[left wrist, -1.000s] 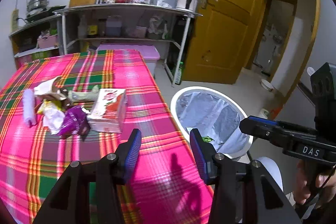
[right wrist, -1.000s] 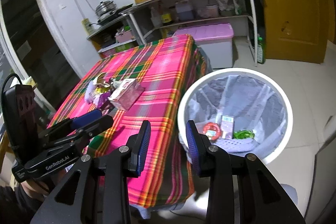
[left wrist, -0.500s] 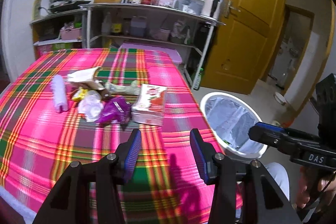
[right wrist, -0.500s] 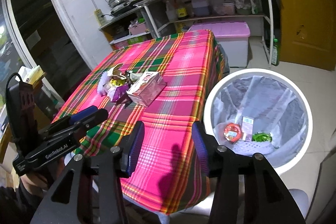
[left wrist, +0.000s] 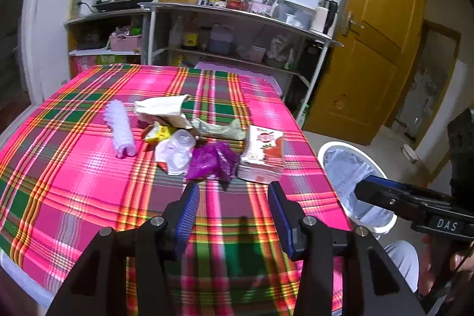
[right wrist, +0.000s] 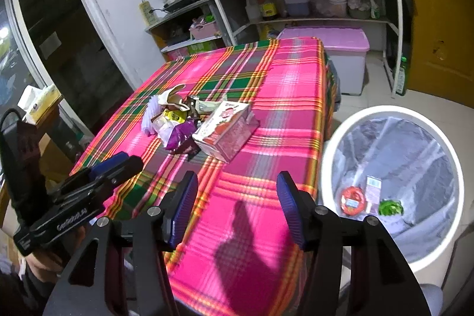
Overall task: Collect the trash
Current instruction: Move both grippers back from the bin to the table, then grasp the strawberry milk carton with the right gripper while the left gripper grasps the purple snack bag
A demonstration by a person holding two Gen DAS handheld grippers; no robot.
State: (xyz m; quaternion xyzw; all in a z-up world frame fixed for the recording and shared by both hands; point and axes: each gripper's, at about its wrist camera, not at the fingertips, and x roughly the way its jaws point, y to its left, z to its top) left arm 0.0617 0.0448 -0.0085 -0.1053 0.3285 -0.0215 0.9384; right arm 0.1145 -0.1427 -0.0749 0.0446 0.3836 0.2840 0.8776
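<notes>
Both grippers are swinging away from the bin [right wrist: 331,135] toward the table [left wrist: 74,168]; your left gripper [left wrist: 234,206] and right gripper [right wrist: 237,206] are hanging empty, jaws spread wide. You're heading for the trash pile mid-table: start with the carton [left wrist: 262,153], then the crumpled purple wrapper [left wrist: 211,163] touching it.

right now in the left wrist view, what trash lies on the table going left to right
white ruffled wrapper → clear plastic cup → purple wrapper → red and white carton
</notes>
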